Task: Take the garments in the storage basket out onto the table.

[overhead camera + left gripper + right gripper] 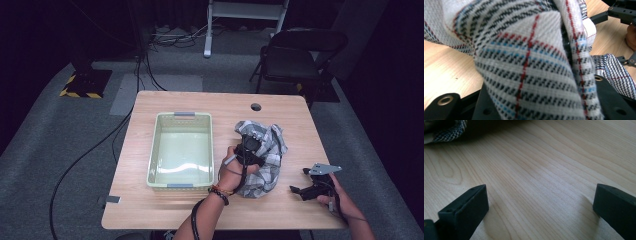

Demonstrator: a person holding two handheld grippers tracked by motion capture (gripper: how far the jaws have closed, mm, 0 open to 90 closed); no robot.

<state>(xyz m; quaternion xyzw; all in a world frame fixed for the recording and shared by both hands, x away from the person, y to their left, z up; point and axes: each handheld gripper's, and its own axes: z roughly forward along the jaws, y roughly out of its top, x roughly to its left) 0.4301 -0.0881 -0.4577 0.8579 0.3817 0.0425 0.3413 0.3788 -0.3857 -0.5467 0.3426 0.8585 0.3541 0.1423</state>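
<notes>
high view shows a light wooden table (165,210) with a pale green basket (153,150) left of centre and a crumpled plaid cloth (267,165) heaped just to its right, apart from the basket wall. left gripper (248,147) sits on top of the heap, the hand behind it at the cloth's left edge; in the left gripper view a thick fold of the same cloth (531,75) fills the space between the black jaws, which are closed tight on it, with bare tabletop below on the left. right gripper (300,181) rests low on the table to the right of the cloth, not touching it; in the right gripper view its jaws stand wide apart over bare wood, a corner of the cloth (447,131) at the upper left.
</notes>
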